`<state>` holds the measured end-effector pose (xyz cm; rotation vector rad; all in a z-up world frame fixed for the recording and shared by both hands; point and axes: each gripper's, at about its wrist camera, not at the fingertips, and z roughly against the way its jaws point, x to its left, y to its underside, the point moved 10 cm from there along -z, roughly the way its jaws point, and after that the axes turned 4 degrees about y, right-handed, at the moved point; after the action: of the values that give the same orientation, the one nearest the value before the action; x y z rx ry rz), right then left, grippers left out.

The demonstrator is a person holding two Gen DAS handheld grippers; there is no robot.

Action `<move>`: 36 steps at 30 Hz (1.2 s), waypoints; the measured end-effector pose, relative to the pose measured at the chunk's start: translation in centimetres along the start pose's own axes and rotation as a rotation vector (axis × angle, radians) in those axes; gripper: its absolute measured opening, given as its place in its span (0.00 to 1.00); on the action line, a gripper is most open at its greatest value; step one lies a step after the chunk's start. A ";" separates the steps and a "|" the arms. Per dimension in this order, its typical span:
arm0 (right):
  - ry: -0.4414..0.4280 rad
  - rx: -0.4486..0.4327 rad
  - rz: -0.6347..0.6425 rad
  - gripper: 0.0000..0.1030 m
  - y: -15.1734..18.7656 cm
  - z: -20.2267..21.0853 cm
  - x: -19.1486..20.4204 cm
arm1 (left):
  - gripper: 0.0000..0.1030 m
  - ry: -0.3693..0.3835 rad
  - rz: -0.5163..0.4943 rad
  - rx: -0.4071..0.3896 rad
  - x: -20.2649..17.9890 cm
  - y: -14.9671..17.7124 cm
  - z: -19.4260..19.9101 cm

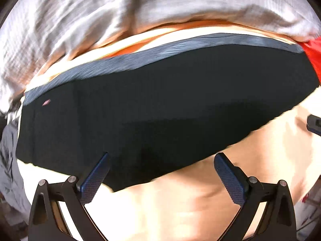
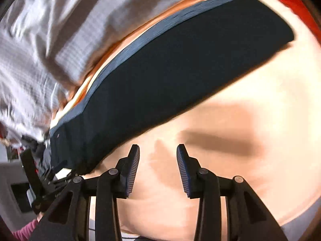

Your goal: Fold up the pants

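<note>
The dark navy pants (image 1: 160, 108) lie flat as a long folded band on a pale peach bedsheet (image 1: 180, 210), with a ribbed, lighter blue waistband (image 1: 152, 54) along the far edge. The cloth looks soft, light and limp, likely a knit; it should drape and slide on the sheet rather than hold a crease by itself, so a corner pinch at the layered near edge, catching all plies together, seems the safest hold, with the thicker waistband the firmest spot to grasp.

The left gripper (image 1: 161, 158) hangs over the near edge of the pants, its jaws wide apart and holding nothing; one finger shows against the dark cloth, and whether it touches cannot be told. The right gripper (image 2: 158, 150) hovers over bare sheet just beside the pants' near edge, jaws partly open and empty.

Beyond the waistband lies a rumpled grey checked blanket (image 1: 100, 10), with red fabric (image 1: 313, 54) at the far end
</note>
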<state>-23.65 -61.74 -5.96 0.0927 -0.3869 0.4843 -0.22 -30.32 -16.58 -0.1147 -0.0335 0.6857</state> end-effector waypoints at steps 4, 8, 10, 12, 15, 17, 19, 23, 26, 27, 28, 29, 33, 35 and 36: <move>0.005 -0.030 -0.081 0.41 -1.9 1.6 -4.0 | 1.00 0.024 -0.044 -0.003 -5.2 -1.9 0.1; 0.007 -0.066 -0.159 0.41 -3.5 2.9 -7.5 | 1.00 0.032 -0.065 -0.001 -8.4 -2.9 0.4; 0.008 -0.110 -0.175 0.41 -4.8 4.1 -9.1 | 1.00 0.032 -0.077 -0.005 -10.3 -3.9 0.4; 0.007 -0.153 -0.164 0.40 -6.3 5.1 -10.0 | 1.00 0.030 -0.086 -0.008 -10.6 -4.8 0.6; 0.022 -0.193 -0.150 0.34 -9.0 6.0 -11.6 | 1.00 0.034 -0.086 -0.006 -12.3 -5.8 0.6; 0.042 -0.197 -0.141 0.30 -10.8 5.6 -12.8 | 1.00 0.032 -0.085 -0.005 -13.5 -6.4 0.4; 0.065 -0.176 -0.141 0.26 -12.0 4.7 -14.2 | 1.00 0.030 -0.083 -0.006 -14.5 -7.0 0.3; 0.052 -0.148 -0.192 0.26 -13.5 3.7 -17.0 | 1.00 0.031 -0.069 0.008 -16.9 -7.8 0.1; 0.020 -0.192 -0.233 0.27 -13.5 4.9 -17.6 | 1.00 0.025 -0.076 0.010 -18.8 -8.3 0.4; 0.007 -0.209 -0.240 0.27 -13.3 5.5 -17.7 | 1.00 0.020 -0.080 0.009 -19.9 -8.7 0.5; -0.004 -0.216 -0.242 0.27 -13.2 5.8 -17.7 | 1.00 0.022 -0.080 0.003 -20.6 -8.8 1.0; -0.016 -0.221 -0.243 0.28 -12.9 6.2 -17.6 | 1.00 0.023 -0.077 -0.001 -20.9 -9.0 1.2; -0.129 -0.196 -0.281 0.41 -11.2 6.4 -18.0 | 1.00 0.029 -0.047 -0.005 -21.8 -10.1 1.5; -0.160 -0.188 -0.294 0.41 -10.7 5.8 -18.0 | 1.00 0.032 -0.036 0.001 -22.3 -10.0 2.2; -0.183 -0.190 -0.298 0.41 -10.6 5.4 -17.8 | 1.00 0.031 -0.036 0.002 -22.4 -10.3 2.4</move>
<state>-35.00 -79.81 -7.79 0.0094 -0.5865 0.1435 -11.22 -52.16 -12.79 -0.1219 -0.0053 0.6483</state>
